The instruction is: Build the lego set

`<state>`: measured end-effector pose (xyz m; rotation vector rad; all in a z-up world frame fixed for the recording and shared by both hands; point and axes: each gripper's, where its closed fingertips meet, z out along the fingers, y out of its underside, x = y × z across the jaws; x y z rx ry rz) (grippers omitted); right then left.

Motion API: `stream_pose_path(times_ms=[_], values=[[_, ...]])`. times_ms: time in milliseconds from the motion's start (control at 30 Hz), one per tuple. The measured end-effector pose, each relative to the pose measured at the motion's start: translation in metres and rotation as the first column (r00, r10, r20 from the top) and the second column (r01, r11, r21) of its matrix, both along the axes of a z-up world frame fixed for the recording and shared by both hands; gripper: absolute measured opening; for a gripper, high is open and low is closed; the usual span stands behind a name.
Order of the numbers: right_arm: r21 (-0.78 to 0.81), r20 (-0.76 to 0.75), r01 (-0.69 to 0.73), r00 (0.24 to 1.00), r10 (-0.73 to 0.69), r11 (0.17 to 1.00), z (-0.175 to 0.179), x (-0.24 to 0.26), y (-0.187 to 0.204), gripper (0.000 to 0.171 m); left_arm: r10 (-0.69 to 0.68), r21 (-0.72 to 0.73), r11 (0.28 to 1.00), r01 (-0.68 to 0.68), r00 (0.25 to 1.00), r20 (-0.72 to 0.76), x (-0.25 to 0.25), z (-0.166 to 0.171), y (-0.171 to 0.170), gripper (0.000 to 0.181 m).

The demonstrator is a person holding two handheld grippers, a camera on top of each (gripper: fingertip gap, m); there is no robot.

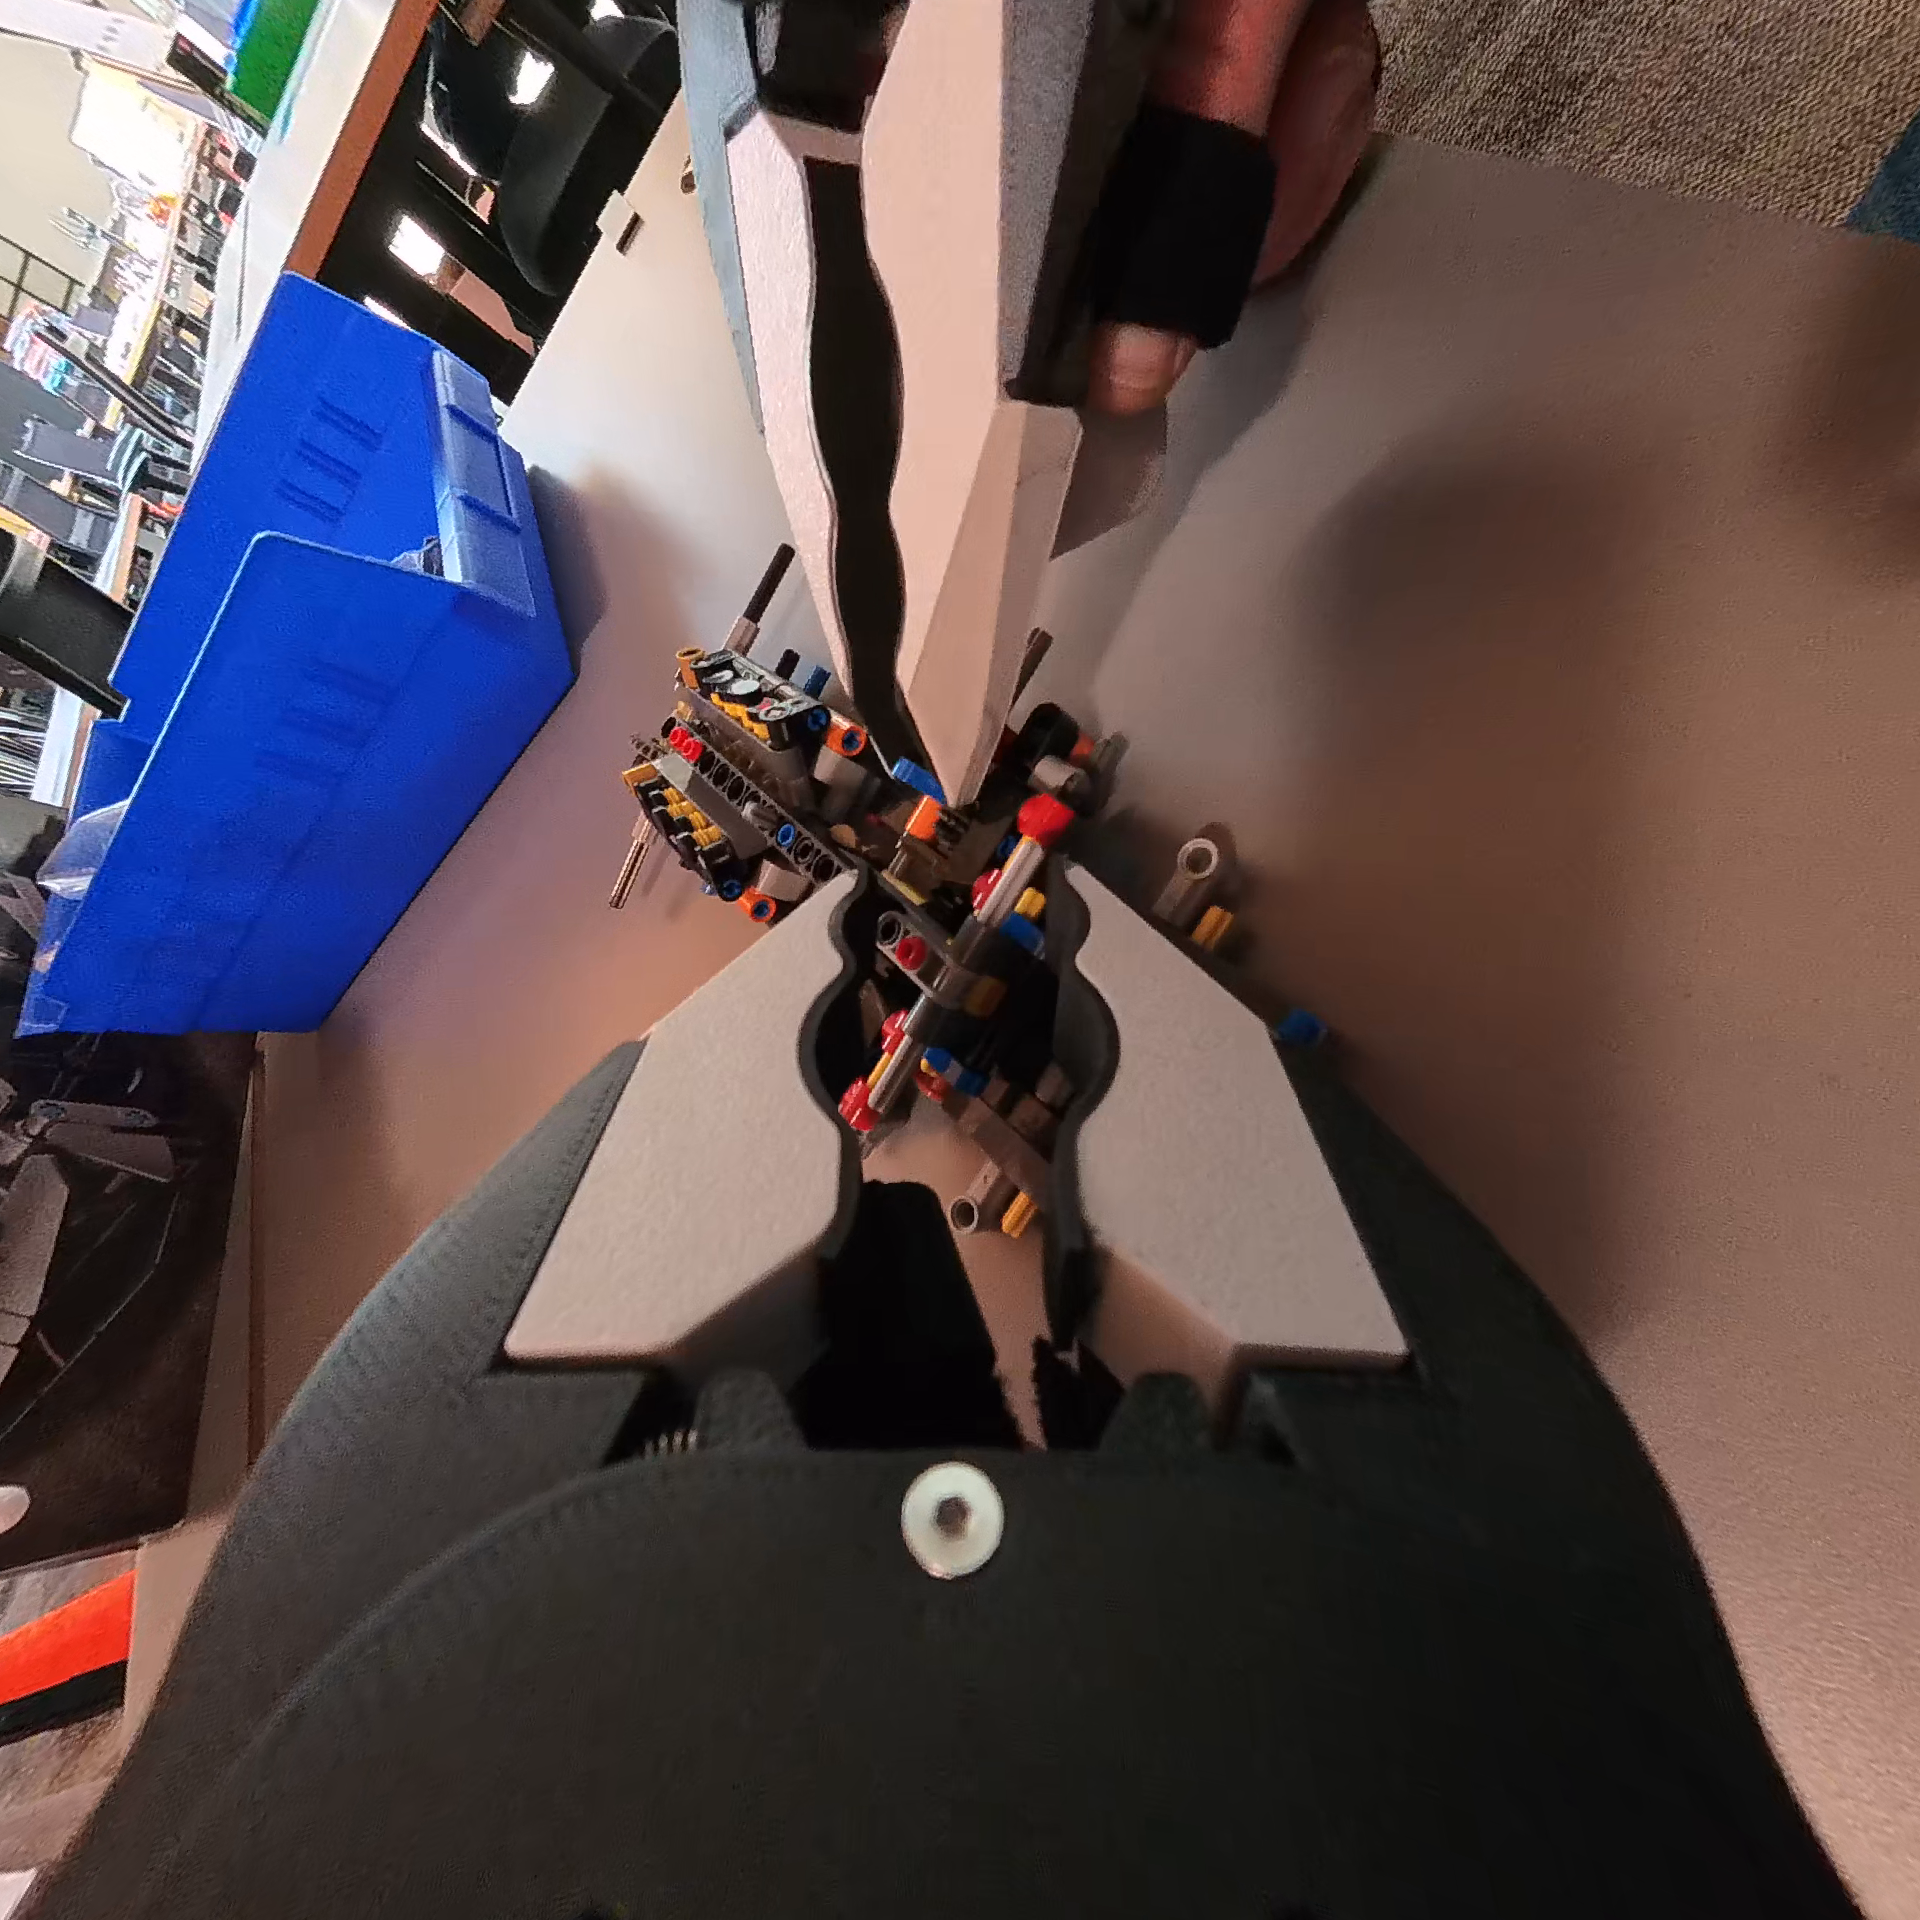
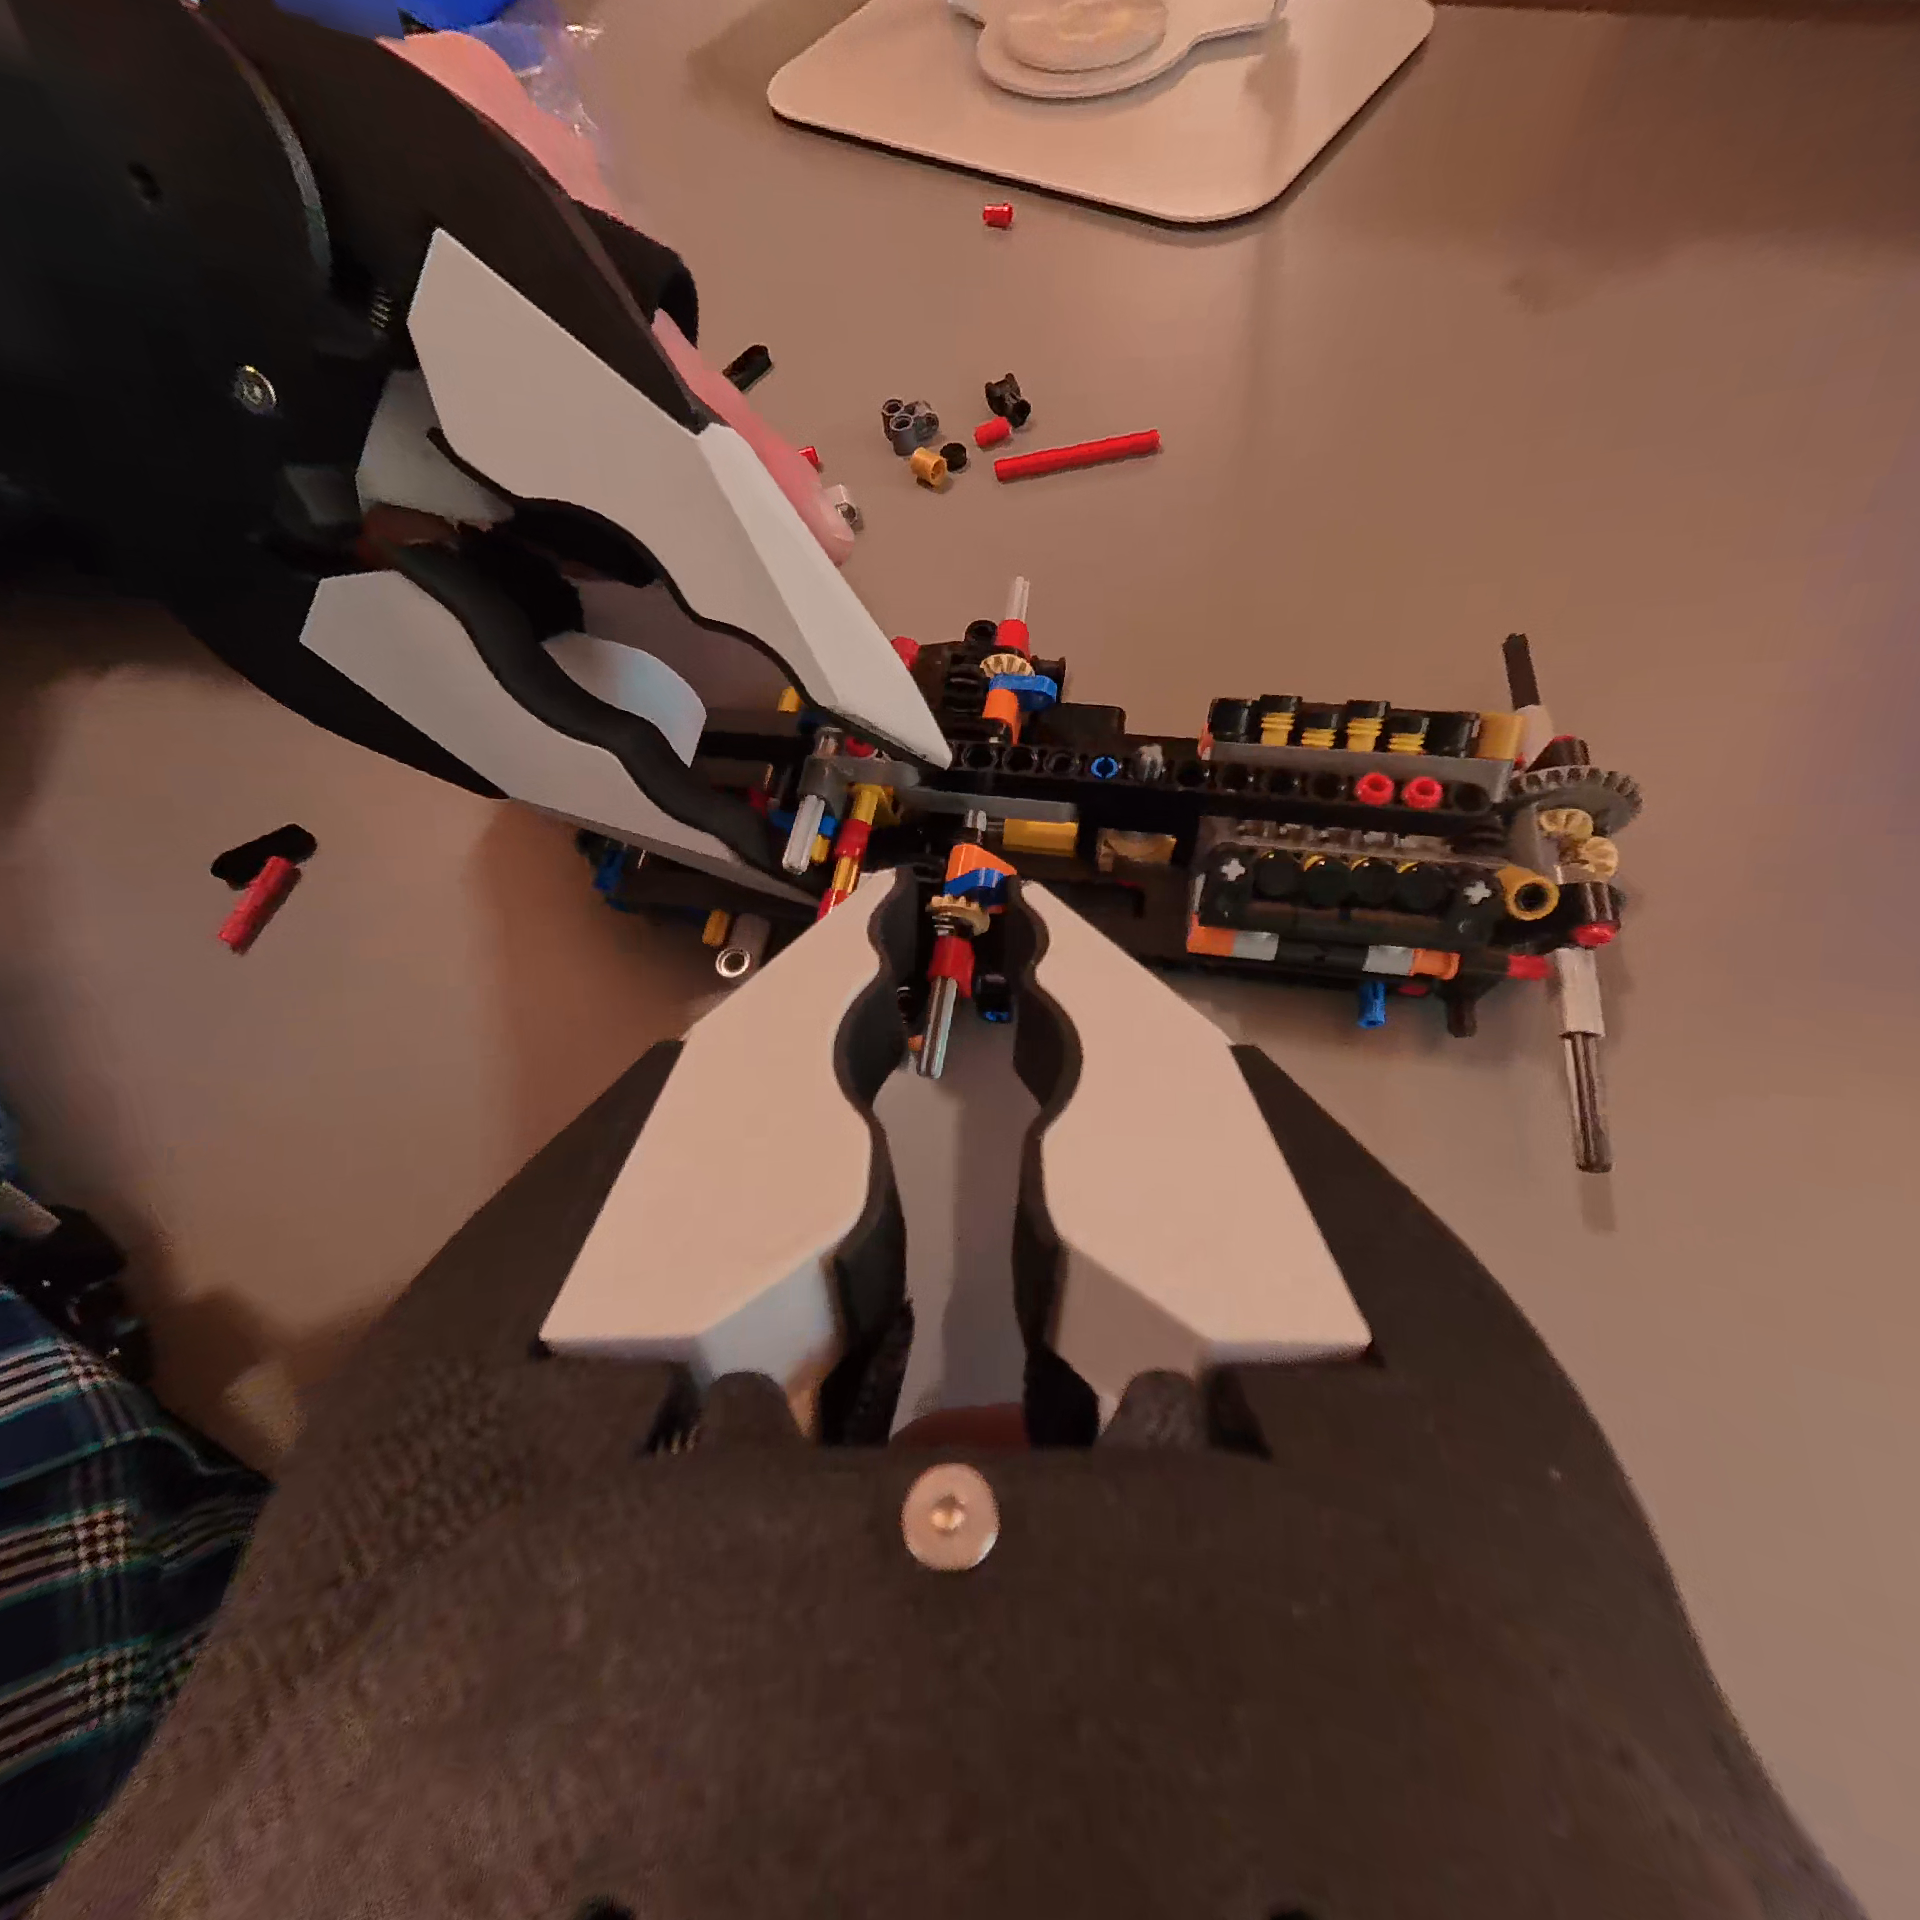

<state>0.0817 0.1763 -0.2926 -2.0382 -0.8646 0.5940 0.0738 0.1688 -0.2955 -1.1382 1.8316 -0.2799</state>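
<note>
Because my left gripper (image 2: pixel 831 821) is clamped on one end of the half-built lego chassis (image 2: pixel 1195 821) lying on the table (image 2: pixel 1455 416), I judge it light, rigid, snag-prone, while my right gripper (image 2: pixel 961 894) straddles its protruding axle, jaws apart.

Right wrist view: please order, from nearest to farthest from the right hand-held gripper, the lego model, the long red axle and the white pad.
From the right hand-held gripper:
1. Lego model, at the fingertips, stretching right.
2. Long red axle, loose on the table beyond the model.
3. White pad, at the far table edge.
</note>
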Motion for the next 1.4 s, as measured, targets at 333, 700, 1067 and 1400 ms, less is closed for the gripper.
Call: stream_pose_path(times_ms=[333, 700, 1067, 1400], values=[[0.153, 0.159, -0.030, 0.987, 0.006, 0.988, 0.0012, -0.0001, -0.0004, 0.011, 0.010, 0.016, 1.000, -0.010, 1.000, -0.003, -0.0005, 0.0001, 0.0006, 0.031], [0.244, 0.296, -0.095, 0.955, 0.019, 0.965, 0.0021, -0.0005, 0.0003, 0.010, 0.015, 0.021, 1.000, -0.015, 1.000, -0.006, -0.0022, 0.0007, 0.0017, 0.031], [0.230, 0.240, -0.083, 0.970, 0.026, 0.970, 0.0035, -0.0041, 0.0001, 0.004, 0.016, 0.023, 1.000, -0.016, 1.000, -0.005, -0.0033, 0.0013, 0.0030, 0.031], [0.195, 0.189, -0.048, 0.982, 0.011, 0.980, 0.0066, 0.0027, 0.0035, 0.004, 0.016, 0.030, 0.999, -0.015, 1.000, -0.010, -0.0039, 0.0015, 0.0043, 0.031]])
